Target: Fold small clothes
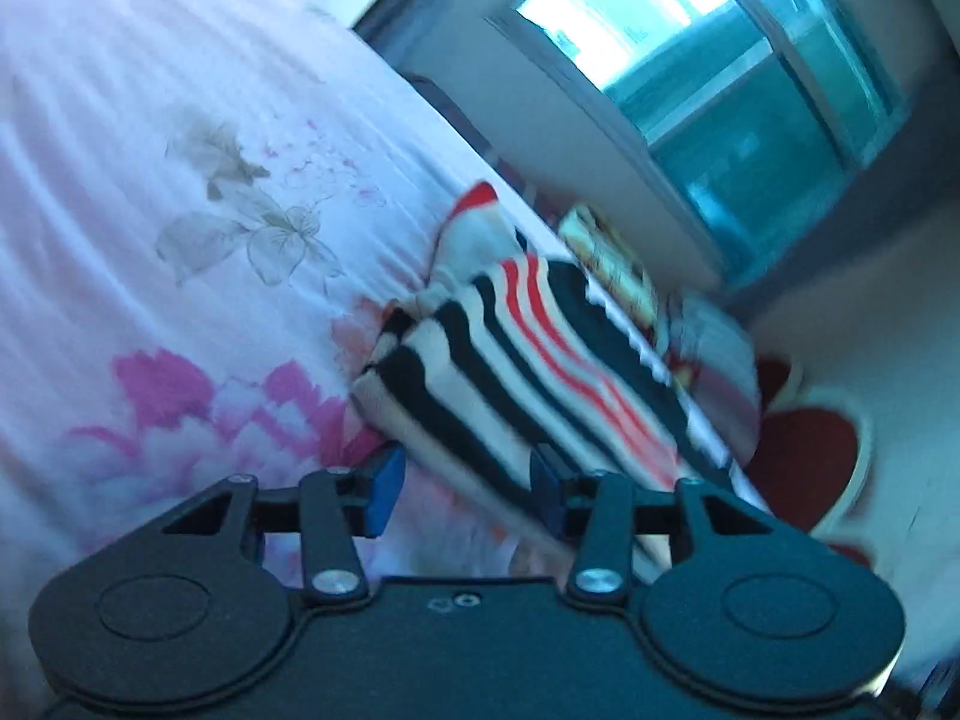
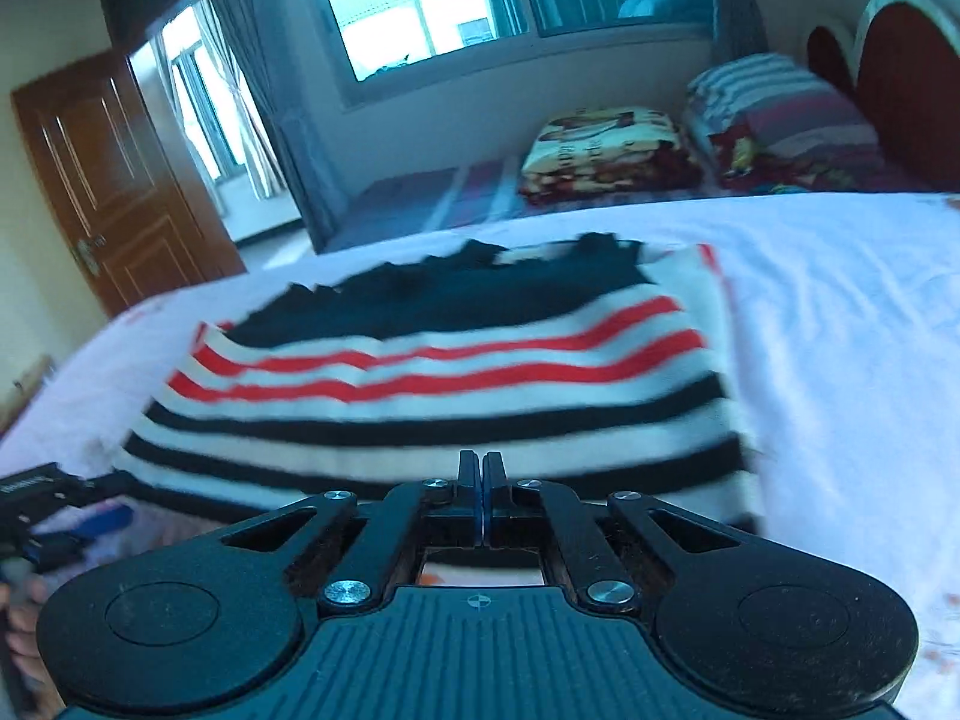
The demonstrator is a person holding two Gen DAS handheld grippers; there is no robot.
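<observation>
A folded knit garment (image 2: 456, 372) with black, white and red stripes lies on the bed's pale floral sheet (image 2: 840, 330). My right gripper (image 2: 482, 468) is shut at the garment's near edge, its pads pressed together with no cloth visible between them. In the left wrist view the same garment (image 1: 540, 360) runs diagonally across the sheet (image 1: 180, 180), blurred. My left gripper (image 1: 465, 492) is open, and the garment's near corner lies between its blue pads (image 1: 384, 489). That left gripper (image 2: 66, 516) also shows at the lower left of the right wrist view, beside the garment's left end.
Folded blankets (image 2: 606, 150) and striped bedding (image 2: 780, 114) sit at the far end of the bed by a red headboard (image 2: 900, 78). A wooden door (image 2: 102, 180) stands open on the left, below a wide window (image 2: 420, 0). A person's hand (image 2: 18, 618) holds the left gripper.
</observation>
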